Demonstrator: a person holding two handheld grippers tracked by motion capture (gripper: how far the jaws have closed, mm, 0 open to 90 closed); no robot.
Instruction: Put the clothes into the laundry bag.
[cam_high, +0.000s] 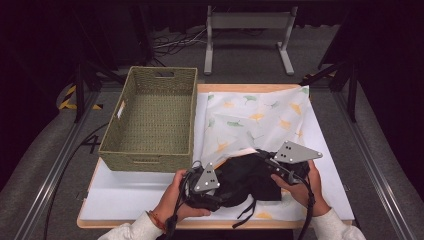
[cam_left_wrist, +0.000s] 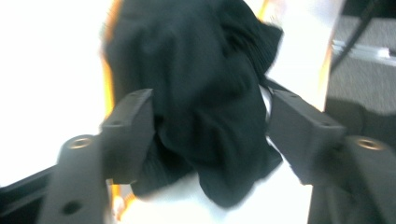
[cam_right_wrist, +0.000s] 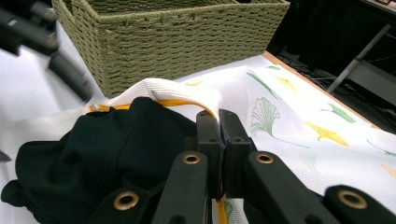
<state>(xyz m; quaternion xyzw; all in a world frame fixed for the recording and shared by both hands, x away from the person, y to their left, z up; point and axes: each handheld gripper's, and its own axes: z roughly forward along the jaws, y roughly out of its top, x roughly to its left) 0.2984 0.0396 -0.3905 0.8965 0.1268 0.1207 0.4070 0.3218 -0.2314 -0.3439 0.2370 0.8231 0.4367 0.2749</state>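
Note:
A black garment (cam_high: 245, 177) lies bunched at the mouth of a white cloth bag (cam_high: 255, 117) printed with green and yellow leaves. My left gripper (cam_high: 220, 195) reaches into the garment from the left. In the left gripper view its jaws (cam_left_wrist: 210, 95) stand apart on either side of a fold of the garment (cam_left_wrist: 196, 70), with a sliver of white showing beside the right jaw. My right gripper (cam_high: 265, 157) is shut on the bag's yellow-trimmed edge (cam_right_wrist: 187, 95) and holds it lifted over the garment (cam_right_wrist: 107, 140); in its own view the jaws (cam_right_wrist: 219, 114) meet tightly.
A green woven basket (cam_high: 150, 162) stands empty at the table's left, close beside the bag (cam_right_wrist: 289, 112) and just behind the garment. The white table top (cam_high: 125, 192) has a bare strip in front of the basket. Metal stand legs rise beyond the far edge.

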